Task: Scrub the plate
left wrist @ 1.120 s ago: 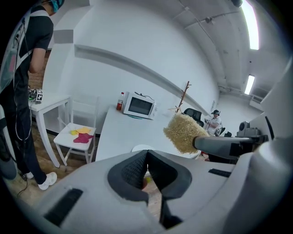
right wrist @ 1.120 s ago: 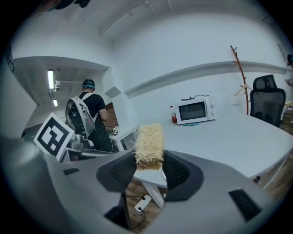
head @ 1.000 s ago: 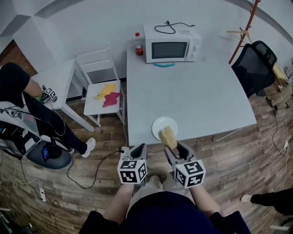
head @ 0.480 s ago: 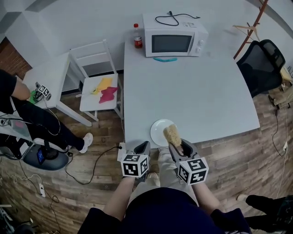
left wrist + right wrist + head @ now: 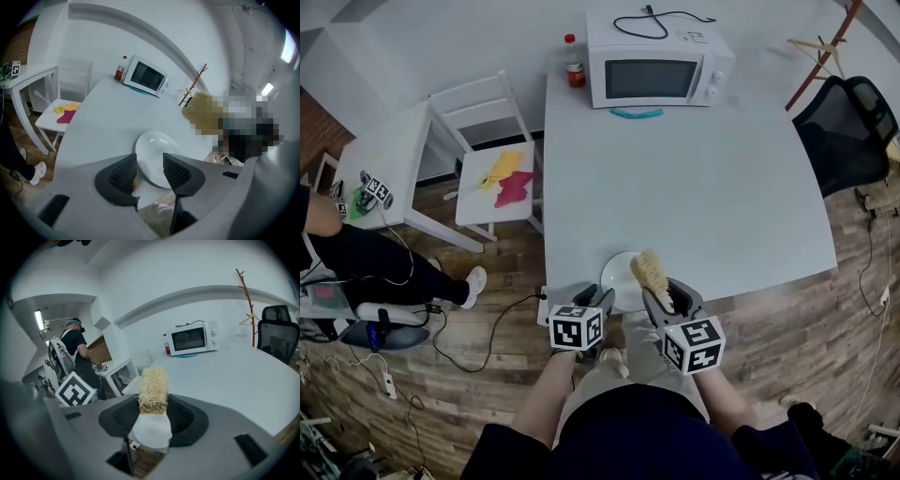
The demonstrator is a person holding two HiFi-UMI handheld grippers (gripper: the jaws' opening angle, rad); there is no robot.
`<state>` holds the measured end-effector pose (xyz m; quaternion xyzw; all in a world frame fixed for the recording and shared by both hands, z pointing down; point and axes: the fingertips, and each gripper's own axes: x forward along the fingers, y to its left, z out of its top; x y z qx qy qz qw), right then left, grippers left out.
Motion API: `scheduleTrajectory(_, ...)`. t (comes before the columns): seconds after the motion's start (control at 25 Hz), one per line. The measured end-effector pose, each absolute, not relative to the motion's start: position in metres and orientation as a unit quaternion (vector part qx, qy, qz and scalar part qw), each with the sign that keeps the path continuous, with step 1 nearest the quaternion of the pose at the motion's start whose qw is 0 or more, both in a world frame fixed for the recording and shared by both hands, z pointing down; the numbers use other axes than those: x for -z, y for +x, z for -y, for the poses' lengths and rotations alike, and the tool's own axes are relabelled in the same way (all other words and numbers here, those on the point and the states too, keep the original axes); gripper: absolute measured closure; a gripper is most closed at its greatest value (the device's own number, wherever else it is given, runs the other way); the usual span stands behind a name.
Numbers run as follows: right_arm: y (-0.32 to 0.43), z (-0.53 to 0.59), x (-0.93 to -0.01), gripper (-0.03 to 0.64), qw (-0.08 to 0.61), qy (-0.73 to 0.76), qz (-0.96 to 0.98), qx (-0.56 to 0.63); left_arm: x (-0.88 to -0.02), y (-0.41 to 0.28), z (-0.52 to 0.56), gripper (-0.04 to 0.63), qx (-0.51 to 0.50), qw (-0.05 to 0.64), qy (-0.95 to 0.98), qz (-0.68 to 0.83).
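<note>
Two changes: left claw [image 5: 150,161] just opened, empty, nearer plate [image 5: 616,277]; right claw [image 5: 153,409] clamps scrubber [image 5: 153,387].

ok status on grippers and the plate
Left gripper open, jaws just opened, plate seen through gap, ungripped. Right gripper shut on scrubber, over plate. Nothing in the way.

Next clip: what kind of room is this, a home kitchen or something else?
Likely an office or lab room staged for recording, not a kitchen: a microwave sits on a big plain table, with a black office chair and a wooden coat stand beside it.
</note>
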<state>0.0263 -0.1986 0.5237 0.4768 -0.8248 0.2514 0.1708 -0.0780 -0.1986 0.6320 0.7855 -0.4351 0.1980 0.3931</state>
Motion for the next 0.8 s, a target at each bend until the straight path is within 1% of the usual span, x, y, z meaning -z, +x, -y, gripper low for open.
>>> scheduleTrajectory(0.28,0.039,0.199,-0.533,0.442,0.183,0.475,0.821,-0.259,-0.653,-0.072,0.211,0.422,-0.209,0.419,0.770,0.434)
scheduleTrajectory(0.52,0.045,0.200,-0.536,0.443,0.185,0.478,0.818,-0.260,-0.660,-0.071,0.215,0.423,-0.221,0.421,0.762,0.439)
scheduleTrajectory(0.68,0.043,0.198,-0.536,0.442,0.185,0.477,0.819,-0.259,-0.664,-0.074,0.217,0.497,-0.239,0.412,0.758,0.445)
scheduleTrajectory(0.8,0.042,0.196,-0.536,0.443,0.186,0.476,0.820,-0.257,-0.662,-0.076,0.217,0.506,-0.232,0.411,0.757,0.451)
